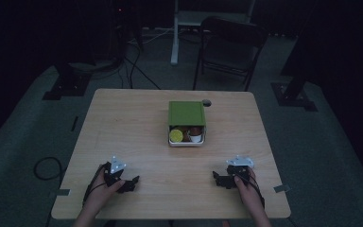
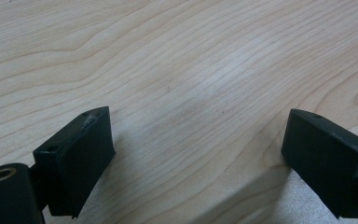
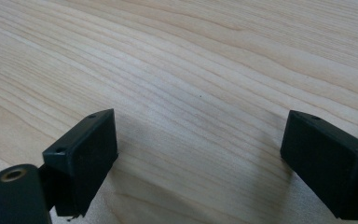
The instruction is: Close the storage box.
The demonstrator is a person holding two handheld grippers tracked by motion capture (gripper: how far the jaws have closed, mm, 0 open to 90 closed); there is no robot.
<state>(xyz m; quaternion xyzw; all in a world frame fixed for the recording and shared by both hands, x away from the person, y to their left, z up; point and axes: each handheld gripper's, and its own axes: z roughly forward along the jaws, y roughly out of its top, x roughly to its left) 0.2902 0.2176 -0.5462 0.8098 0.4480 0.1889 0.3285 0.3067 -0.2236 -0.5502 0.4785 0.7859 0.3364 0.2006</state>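
A white box with a green lid pushed back over its far half sits at the table's centre. Its uncovered front holds a yellow round item, a brown item and a small white cup. In the high view my left gripper rests near the front left of the table, pointing right, and my right gripper rests at the front right, pointing left. Both are held by hands and lie well short of the box. In each gripper view, the left gripper and the right gripper stand open over bare wood, jaws wide apart.
The wooden table is lit dimly in a dark room. A small dark round object lies just behind the box. Beyond the far edge stand a folding chair and stand bases; cables run over the floor at the left.
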